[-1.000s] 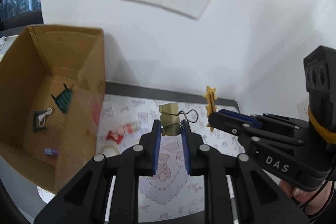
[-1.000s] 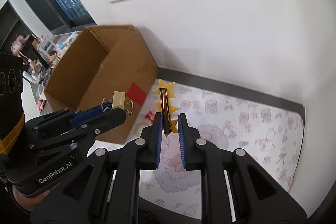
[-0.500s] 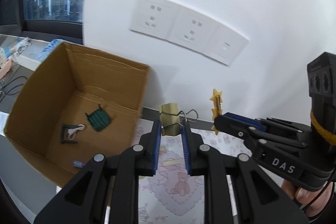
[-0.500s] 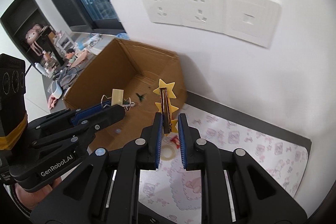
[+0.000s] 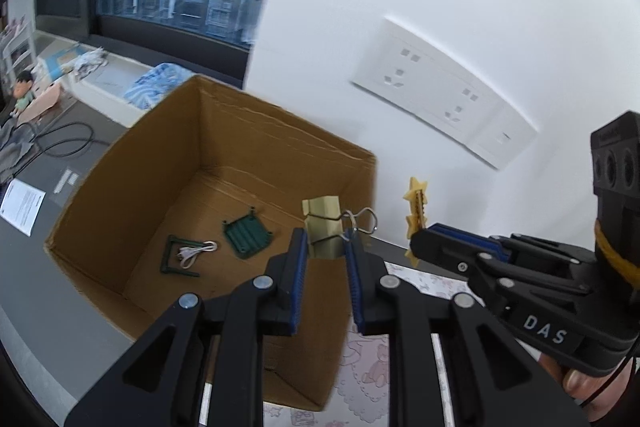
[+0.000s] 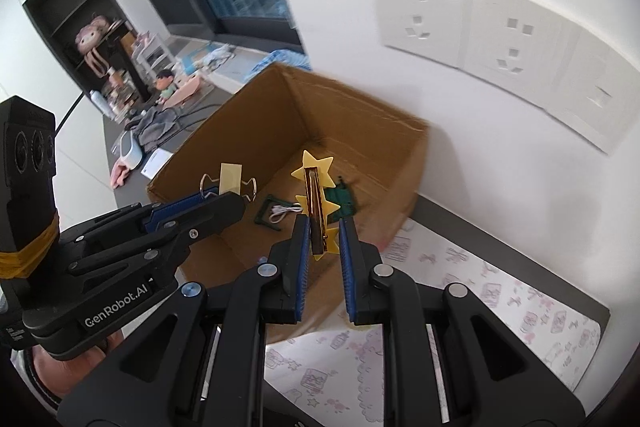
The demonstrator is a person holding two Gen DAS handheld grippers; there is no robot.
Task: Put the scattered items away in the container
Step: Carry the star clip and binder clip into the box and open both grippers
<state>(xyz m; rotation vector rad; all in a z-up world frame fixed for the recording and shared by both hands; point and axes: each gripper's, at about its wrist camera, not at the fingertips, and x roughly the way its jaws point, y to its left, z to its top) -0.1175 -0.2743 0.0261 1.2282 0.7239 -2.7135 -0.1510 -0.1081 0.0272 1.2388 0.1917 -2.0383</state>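
Left gripper [image 5: 326, 257] clamped on yellow binder clip [image 5: 322, 227], above near rim of cardboard box [image 5: 280, 131]. Right gripper [image 6: 323, 241] clamped on star hair clip [image 6: 316, 201] (upright), beside box's right wall.

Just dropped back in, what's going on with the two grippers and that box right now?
A person holds both tools near the open brown cardboard box. The left hand-held gripper grips a pale yellow binder clip; the right hand-held gripper grips a yellow star-shaped clip. Neither is released yet. Inside the box lie a dark green slatted piece, a dark green frame and a small white cable.
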